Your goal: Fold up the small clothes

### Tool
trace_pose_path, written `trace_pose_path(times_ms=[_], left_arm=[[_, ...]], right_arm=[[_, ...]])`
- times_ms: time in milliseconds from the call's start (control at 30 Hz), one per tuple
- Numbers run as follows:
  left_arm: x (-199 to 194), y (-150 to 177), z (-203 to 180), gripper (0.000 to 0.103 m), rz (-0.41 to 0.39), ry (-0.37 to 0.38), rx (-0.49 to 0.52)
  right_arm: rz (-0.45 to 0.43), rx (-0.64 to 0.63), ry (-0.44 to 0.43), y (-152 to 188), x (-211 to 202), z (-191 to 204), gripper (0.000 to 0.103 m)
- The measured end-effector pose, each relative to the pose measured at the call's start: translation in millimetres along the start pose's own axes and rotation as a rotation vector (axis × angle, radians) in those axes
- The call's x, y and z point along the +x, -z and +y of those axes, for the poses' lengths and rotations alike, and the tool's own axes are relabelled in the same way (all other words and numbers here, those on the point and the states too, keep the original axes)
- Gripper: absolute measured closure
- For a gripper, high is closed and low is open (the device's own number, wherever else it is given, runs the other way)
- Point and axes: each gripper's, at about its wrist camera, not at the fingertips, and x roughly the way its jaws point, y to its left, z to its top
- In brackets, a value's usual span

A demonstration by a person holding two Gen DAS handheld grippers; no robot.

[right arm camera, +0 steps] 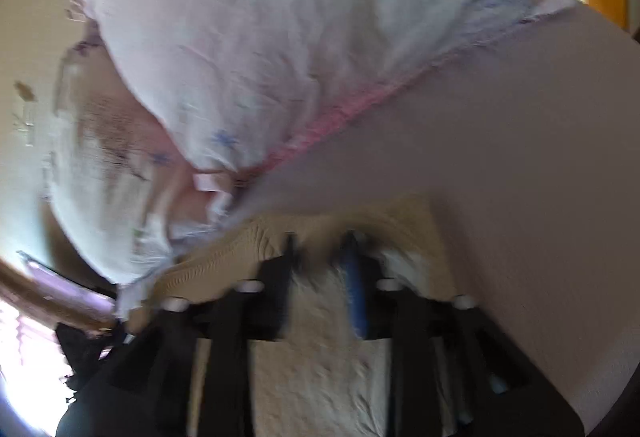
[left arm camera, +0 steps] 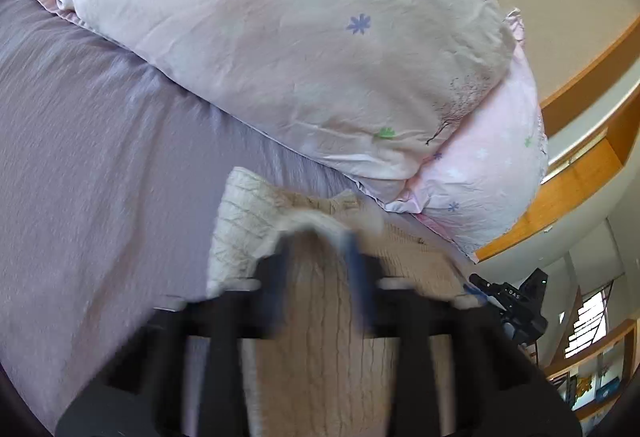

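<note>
Garment: a small beige, crinkle-textured cloth garment (left arm camera: 248, 221) lies on the lavender bedsheet (left arm camera: 88, 141), just below the pale floral pillow (left arm camera: 304, 49).
Left gripper (left arm camera: 318, 249): fingers set narrowly apart, a raised fold of the garment's edge draped over the tips; whether it is truly pinched I cannot tell.
Right gripper (right arm camera: 320, 257): likewise narrow, tips buried in the garment (right arm camera: 320, 365); grip unclear through blur.
Risk, slip: a shallow hold could let the edge drop mid-fold.
Risk, snag: carrying the fold toward the pillow may catch its corner.
Risk, skew: uneven travel between grippers would crease the fold crookedly.
</note>
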Motion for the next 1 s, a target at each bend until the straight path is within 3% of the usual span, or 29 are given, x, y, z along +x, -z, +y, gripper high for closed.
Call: trace_pose_path(times_ms=[33, 67, 133, 233, 400, 467, 500, 633, 667, 733, 833, 900, 1000], left_arm=[[-13.4, 3.4, 1.9, 0.020, -0.038, -0.027, 0.023], [-21.0, 3.9, 3.7, 0.019, -0.053, -0.047, 0.038], [-28.5, 3.5, 13.3, 0.019, -0.036, -0.064, 0.045], [-23.7, 10.1, 29.1, 0.019, 0.039, -0.071, 0.005], [-7.3, 25.7, 38.9, 0.019, 0.110, 0.000, -0.062], [-3.7, 30.4, 34.0, 0.019, 0.102, -0.001, -0.035], [-1.4, 31.4, 30.0, 0.021, 0.102, -0.010, -0.020], [10.6, 37.9, 25.5, 0.060, 0.120, -0.019, -0.083], [18.6, 40.0, 27.9, 0.082, 0.161, 0.012, -0.133], [21.6, 41.9, 29.2, 0.086, 0.159, 0.053, -0.211], [16.5, 33.8, 4.4, 0.088, 0.121, 0.167, -0.221], [17.9, 24.3, -44.6, 0.088, 0.089, 0.273, -0.161], [46.5, 27.1, -115.5, 0.088, 0.116, 0.443, -0.093]], right_arm=[[-0.067, -0.017, 0.013, 3.8, -15.5, -0.3, 0.010], [-0.127, -0.032, 0.033, 3.4, -27.5, 0.6, 0.001], [-0.180, -0.067, 0.009, 6.5, -48.9, 0.6, 0.001], [-0.169, -0.061, -0.038, 7.2, -70.1, -8.0, 0.001], [-0.106, -0.059, -0.069, 4.0, -56.9, -1.0, 0.001], [-0.093, -0.056, -0.071, 8.1, -50.1, -1.0, 0.001], [-0.089, -0.053, -0.075, 10.5, -49.0, -1.7, 0.001], [-0.064, -0.029, -0.125, 13.1, -50.8, -8.5, 0.001], [-0.058, -0.028, -0.136, 13.7, -51.9, -9.8, 0.001], [-0.053, -0.032, -0.148, 14.7, -56.6, -13.0, 0.001], [-0.087, -0.050, -0.141, 13.2, -72.5, -20.7, 0.001], [-0.125, -0.055, -0.125, 11.1, -85.0, -26.7, 0.001], [-0.214, -0.047, -0.091, 7.0, -107.7, -38.6, 0.001]])
